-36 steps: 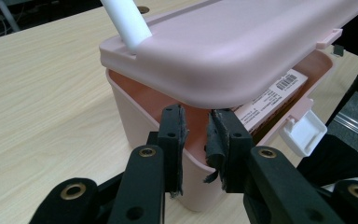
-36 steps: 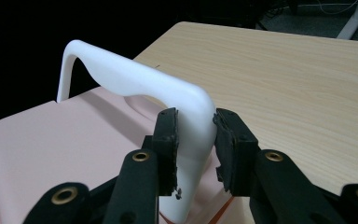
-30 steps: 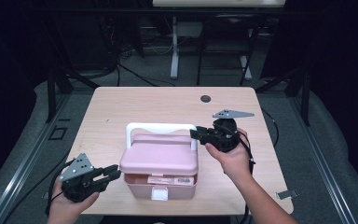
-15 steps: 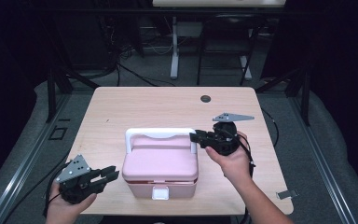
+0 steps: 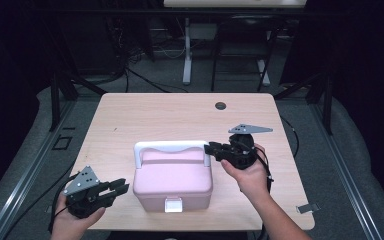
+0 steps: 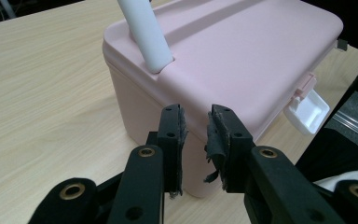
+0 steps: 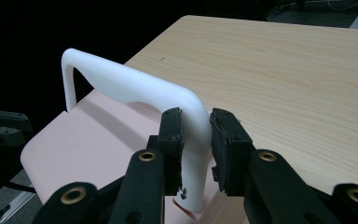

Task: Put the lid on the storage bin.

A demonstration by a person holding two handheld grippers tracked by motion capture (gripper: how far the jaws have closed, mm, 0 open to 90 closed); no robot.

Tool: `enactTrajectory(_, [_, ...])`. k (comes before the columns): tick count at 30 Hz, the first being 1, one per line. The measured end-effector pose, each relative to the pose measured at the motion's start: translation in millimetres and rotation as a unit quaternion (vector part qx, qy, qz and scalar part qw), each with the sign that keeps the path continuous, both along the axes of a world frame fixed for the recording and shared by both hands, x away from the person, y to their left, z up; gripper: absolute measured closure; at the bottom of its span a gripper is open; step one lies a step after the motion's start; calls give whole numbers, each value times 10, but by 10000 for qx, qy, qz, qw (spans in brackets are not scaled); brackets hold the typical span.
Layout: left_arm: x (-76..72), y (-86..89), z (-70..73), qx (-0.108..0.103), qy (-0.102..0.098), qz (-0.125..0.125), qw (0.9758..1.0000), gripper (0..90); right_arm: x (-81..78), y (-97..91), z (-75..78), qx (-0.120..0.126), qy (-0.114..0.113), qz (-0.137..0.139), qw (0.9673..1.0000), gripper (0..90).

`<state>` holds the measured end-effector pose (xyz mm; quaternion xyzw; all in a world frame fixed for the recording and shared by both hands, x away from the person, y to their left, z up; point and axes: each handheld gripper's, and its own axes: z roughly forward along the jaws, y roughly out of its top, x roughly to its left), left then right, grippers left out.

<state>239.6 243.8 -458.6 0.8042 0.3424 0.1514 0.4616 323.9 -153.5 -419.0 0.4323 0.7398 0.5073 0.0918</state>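
Slippage threatens: right gripper (image 7: 196, 128) fingers, just closing, pinch the white handle (image 7: 135, 86) at its corner (left gripper (image 6: 196, 128) released), so the pink storage box (image 5: 172, 177) could swing.

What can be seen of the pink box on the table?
The pink box is a rounded, plastic-looking case with its lid down, standing upright near the table's front edge. A white latch tab sticks out from its front. Its white handle stands raised over the lid; the right gripper has its jaws around the handle's right upright. The left gripper sits by the box's left corner, jaws apart, holding nothing.
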Motion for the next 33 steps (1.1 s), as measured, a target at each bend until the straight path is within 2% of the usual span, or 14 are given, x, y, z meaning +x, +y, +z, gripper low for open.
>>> enactTrajectory(11, [43, 0, -12, -52, 12, 65, 10000, 717, -35, -52, -46, 189, 32, 17, 9998, 764])
enactTrajectory(28, [86, -9, 13, -65, -22, 67, 10000, 706, -95, -74, -57, 231, 24, 13, 9997, 766])
enactTrajectory(33, [98, -8, 7, -105, 27, 95, 9999, 694, -91, -78, -67, 269, 23, -14, 9996, 757])
